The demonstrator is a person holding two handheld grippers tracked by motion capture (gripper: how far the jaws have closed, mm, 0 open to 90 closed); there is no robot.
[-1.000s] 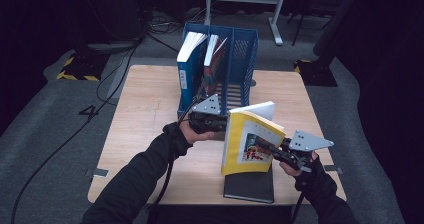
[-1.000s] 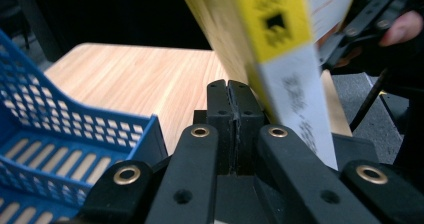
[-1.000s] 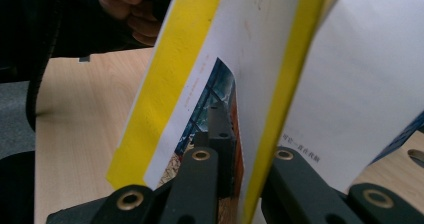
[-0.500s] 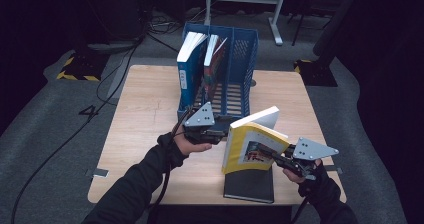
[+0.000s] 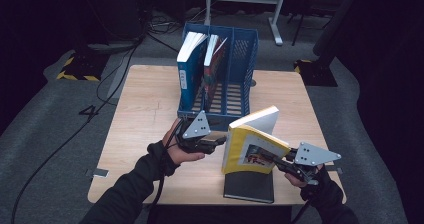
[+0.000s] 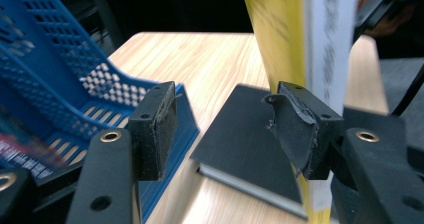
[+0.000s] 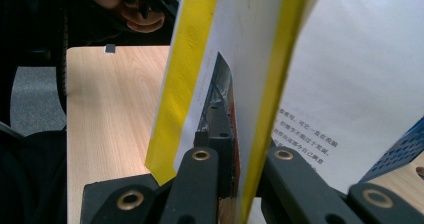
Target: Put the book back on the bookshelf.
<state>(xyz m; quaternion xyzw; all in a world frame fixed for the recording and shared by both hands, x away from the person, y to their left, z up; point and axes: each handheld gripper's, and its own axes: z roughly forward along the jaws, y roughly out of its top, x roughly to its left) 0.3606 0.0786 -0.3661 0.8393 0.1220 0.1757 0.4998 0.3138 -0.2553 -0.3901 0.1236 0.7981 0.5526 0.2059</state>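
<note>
- yellow book (image 5: 248, 153) stands upright near the front right of the table (image 5: 145, 109), lifted a bit and tilted, pages fanned at the top
- right gripper (image 5: 274, 157) is pinching the yellow book's cover; in the right gripper view both jaws sit clamped on the yellow-edged cover (image 7: 260, 94)
- left gripper (image 5: 218, 143) sits just left of the yellow book. its jaws have just been opening and now stand spread, nothing between them
- in the left gripper view one pad (image 6: 295, 129) is right beside the yellow book (image 6: 300, 39), can't tell if it's touching
- black book (image 5: 249, 186) lies flat at the front edge, right under the yellow one
- blue rack (image 5: 235, 69) is at the back of the table, with a blue book (image 5: 189, 71) and another book (image 5: 215, 64) standing in its left slots
</note>
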